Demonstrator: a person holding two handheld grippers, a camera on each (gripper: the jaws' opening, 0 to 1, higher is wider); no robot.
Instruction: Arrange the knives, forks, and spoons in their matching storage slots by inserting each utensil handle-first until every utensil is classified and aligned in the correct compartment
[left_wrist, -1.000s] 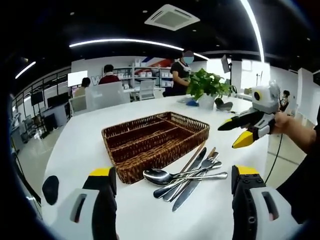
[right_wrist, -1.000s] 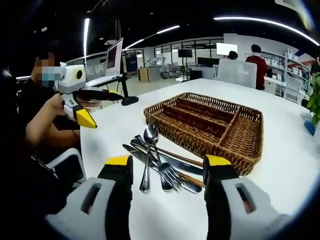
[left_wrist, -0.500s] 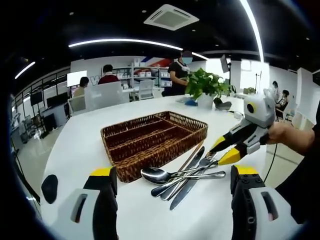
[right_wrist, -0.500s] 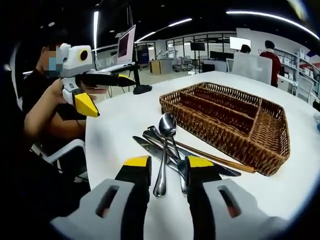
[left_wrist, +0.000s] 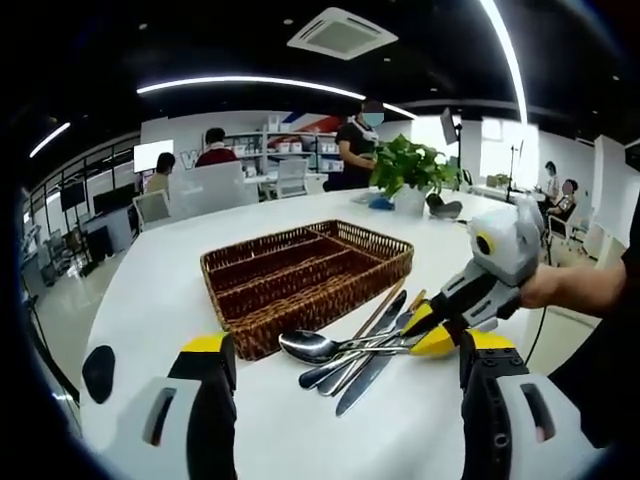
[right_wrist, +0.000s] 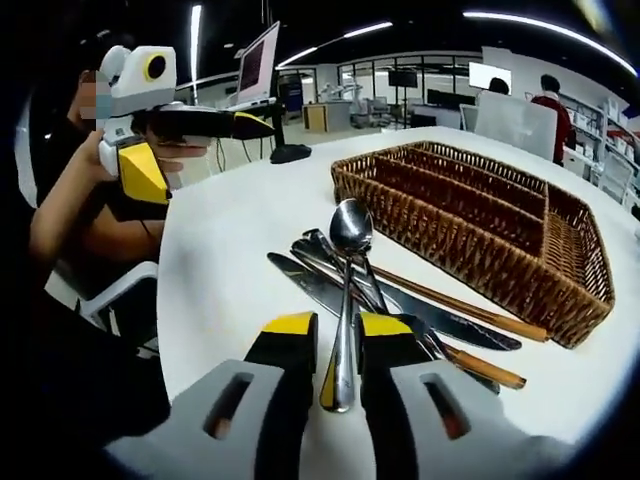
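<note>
Right gripper (right_wrist: 338, 335) sits low in the centre of the right gripper view, its yellow-tipped jaws drawn narrow around the handle of a spoon (right_wrist: 347, 270); the bowl of that spoon points up the frame toward the basket (right_wrist: 480, 225). The spoon lies on a heap of knives (right_wrist: 400, 305) and a fork (right_wrist: 325, 250) on the white table (right_wrist: 235, 240), just beside the basket's near wall. In the left gripper view the left gripper (left_wrist: 345, 400) hangs at the bottom with its jaws spread wide, holding nothing, the cutlery between and beyond them. The basket's long compartments sit mid-frame there, a potted plant (left_wrist: 412, 172) behind.
</note>
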